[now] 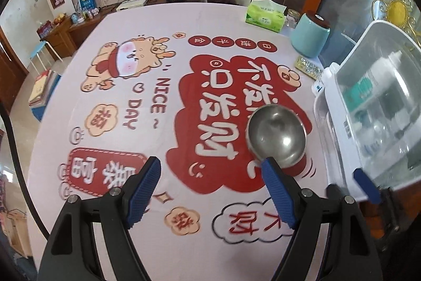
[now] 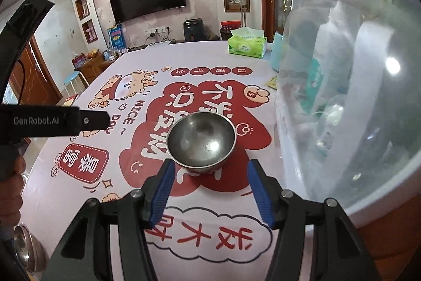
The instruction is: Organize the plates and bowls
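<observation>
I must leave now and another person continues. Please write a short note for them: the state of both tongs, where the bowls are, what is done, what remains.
Left tongs: open, empty, over the tablecloth.
Right tongs: open, empty, just before the steel bowl.
Steel bowl: upright and empty on the red print, beside the clear-lidded dish cabinet.
Second steel bowl: at the near left edge of the right view, partly hidden.
Done: cannot tell from these views.
Left: probably stow the bowl on the table, then the second one.
</observation>
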{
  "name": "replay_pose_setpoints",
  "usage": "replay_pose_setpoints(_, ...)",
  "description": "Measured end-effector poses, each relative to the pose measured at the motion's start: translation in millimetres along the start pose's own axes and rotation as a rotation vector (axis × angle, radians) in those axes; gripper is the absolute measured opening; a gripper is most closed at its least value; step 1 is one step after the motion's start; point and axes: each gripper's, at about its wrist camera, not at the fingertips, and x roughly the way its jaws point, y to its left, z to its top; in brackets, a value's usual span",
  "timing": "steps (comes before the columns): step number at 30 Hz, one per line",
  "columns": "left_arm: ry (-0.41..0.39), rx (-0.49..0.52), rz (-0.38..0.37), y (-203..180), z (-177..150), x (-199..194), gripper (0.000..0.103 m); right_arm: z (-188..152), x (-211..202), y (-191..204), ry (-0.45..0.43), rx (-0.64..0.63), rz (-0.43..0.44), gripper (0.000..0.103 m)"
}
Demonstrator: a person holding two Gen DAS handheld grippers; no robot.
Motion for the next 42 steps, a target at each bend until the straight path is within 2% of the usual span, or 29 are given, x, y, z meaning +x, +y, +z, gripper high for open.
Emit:
replay_pose_setpoints(11,0.025,0.016,-0.106,-13.7,-8.4,60.5,0.078,-23.4,38.0,-15.2,-0.049,0.181,-0.001,0.057)
replay_pose_setpoints(16,0.036,-0.005,-0.156,-20.0,-10.5,84.6,0.078,-28.6,48.7,-19.4,-0.065,0.195,-0.008,0.057)
replay_pose_setpoints(23,0.073,-0.006,-0.173,-26.9,-14.6,112.4,0.077,-32.8,62.5,-19.4,-0.06,0.187,0.006,0.057)
replay_pose_setpoints(32,0.108,-0.01,-0.205,-27.5,-17.5,124.3,0.064,-35.9,71.5,-19.2,-0.069,0.19,0.035,0.057)
replay_pose_setpoints(35,0.123,-0.003,-0.205,-29.0,-18.3,127.7,0.055,-37.3,75.0,-20.6,-0.062,0.195,0.04,0.057)
replay_pose_setpoints(37,0.136,-0.008,-0.213,-29.1,-19.3,130.9,0.046,-38.0,76.8,-22.6,-0.055,0.203,0.041,0.056)
replay_pose_setpoints(39,0.151,-0.015,-0.221,-29.2,-20.8,134.4,0.039,-38.3,79.0,-25.3,-0.048,0.209,0.041,0.047)
replay_pose_setpoints(40,0.158,-0.018,-0.224,-28.9,-21.5,135.7,0.037,-38.6,80.2,-26.2,-0.043,0.211,0.045,0.044)
replay_pose_setpoints(42,0.17,-0.025,-0.23,-29.2,-23.5,138.6,0.035,-39.2,81.7,-26.0,-0.038,0.21,0.049,0.032)
